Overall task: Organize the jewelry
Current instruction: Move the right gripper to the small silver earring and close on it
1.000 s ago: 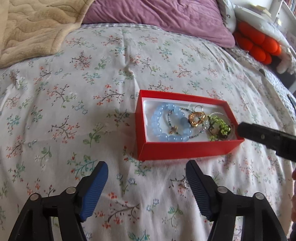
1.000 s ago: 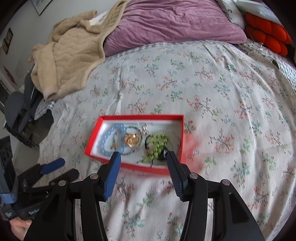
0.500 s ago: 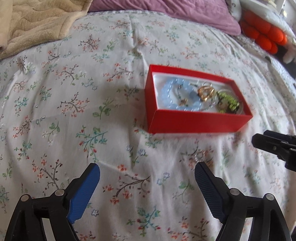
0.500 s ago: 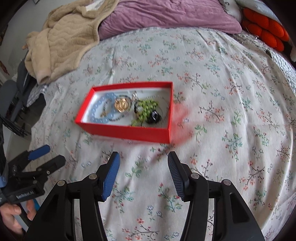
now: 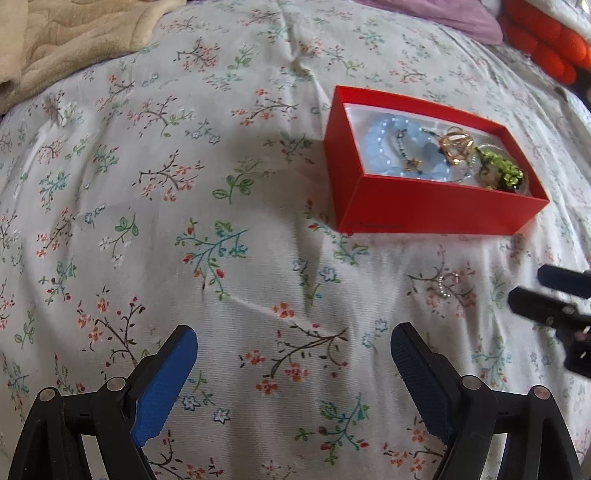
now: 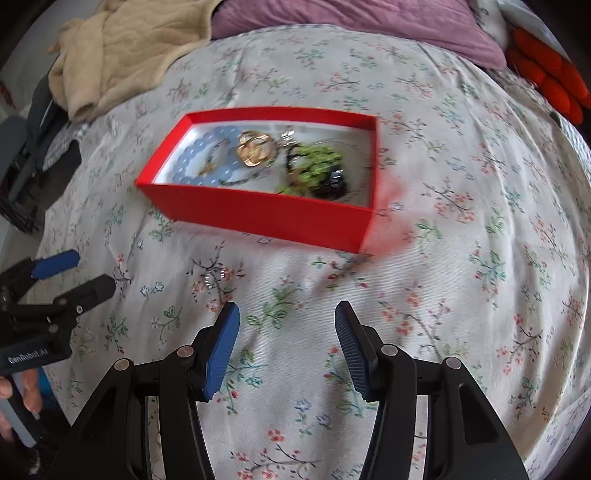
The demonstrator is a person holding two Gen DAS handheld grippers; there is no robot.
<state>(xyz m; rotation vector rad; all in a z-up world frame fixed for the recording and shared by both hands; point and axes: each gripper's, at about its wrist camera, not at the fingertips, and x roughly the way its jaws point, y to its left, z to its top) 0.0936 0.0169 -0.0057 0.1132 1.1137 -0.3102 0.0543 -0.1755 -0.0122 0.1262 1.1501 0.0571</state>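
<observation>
Floral bedspread (image 5: pixel 221 184), one beige blanket (image 5: pixel 74 40) at 11 o'clock, one purple pillow (image 6: pixel 351 26) at 12. One red box (image 5: pixel 424 214) at 1 o'clock holds bracelets (image 5: pixel 384 147); one small ring (image 6: pixel 215 277) lies loose before it. Left tongs (image 5: pixel 293 354) and right tongs (image 6: pixel 287 332): both released, empty.

"GenRobot.AI" on left tongs (image 6: pixel 74 275) body
</observation>
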